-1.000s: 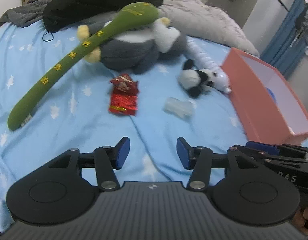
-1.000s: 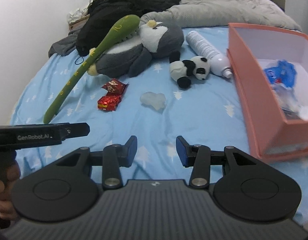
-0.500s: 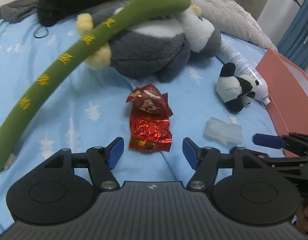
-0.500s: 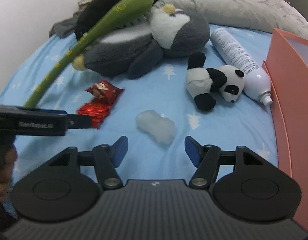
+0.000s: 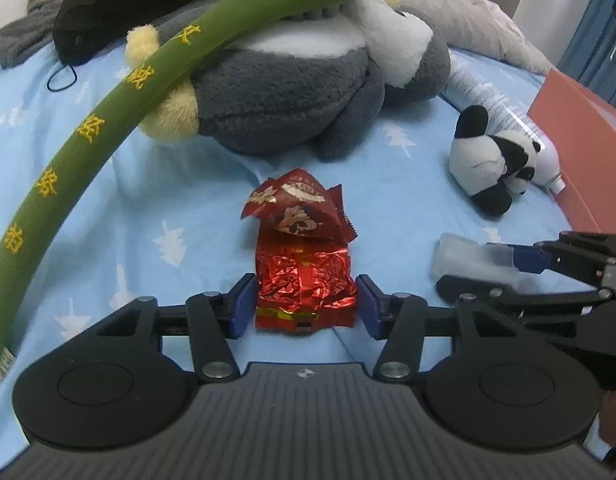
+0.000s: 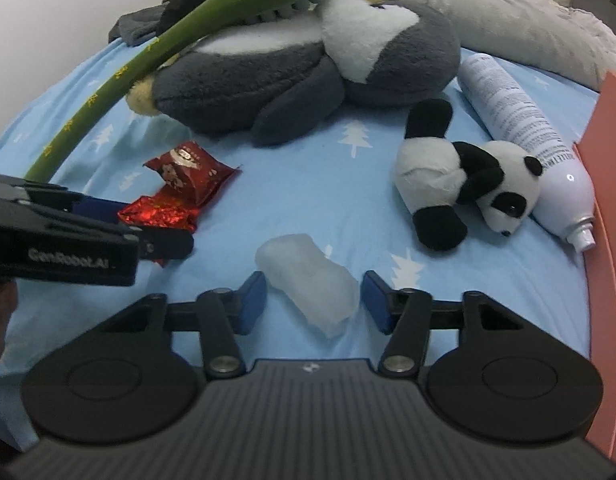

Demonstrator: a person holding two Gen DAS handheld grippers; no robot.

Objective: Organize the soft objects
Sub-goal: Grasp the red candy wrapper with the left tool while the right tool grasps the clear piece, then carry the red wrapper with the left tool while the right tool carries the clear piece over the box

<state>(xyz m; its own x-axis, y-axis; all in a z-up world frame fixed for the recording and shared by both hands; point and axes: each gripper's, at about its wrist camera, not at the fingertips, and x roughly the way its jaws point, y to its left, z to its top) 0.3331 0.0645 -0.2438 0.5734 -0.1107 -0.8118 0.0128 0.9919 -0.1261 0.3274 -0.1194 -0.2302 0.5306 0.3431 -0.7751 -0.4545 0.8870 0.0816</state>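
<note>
Our left gripper [image 5: 305, 306] is closing around the crinkly red foil packet [image 5: 305, 288], pads not yet pressing; it looks light and slippery. Our right gripper [image 6: 314, 302] closes around the squashy translucent pouch [image 6: 308, 282] on the blue sheet [image 6: 340, 184].

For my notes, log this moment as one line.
left gripper: closing around foil packet | right gripper: closing around clear pouch | both on bed, neither lifted
</note>
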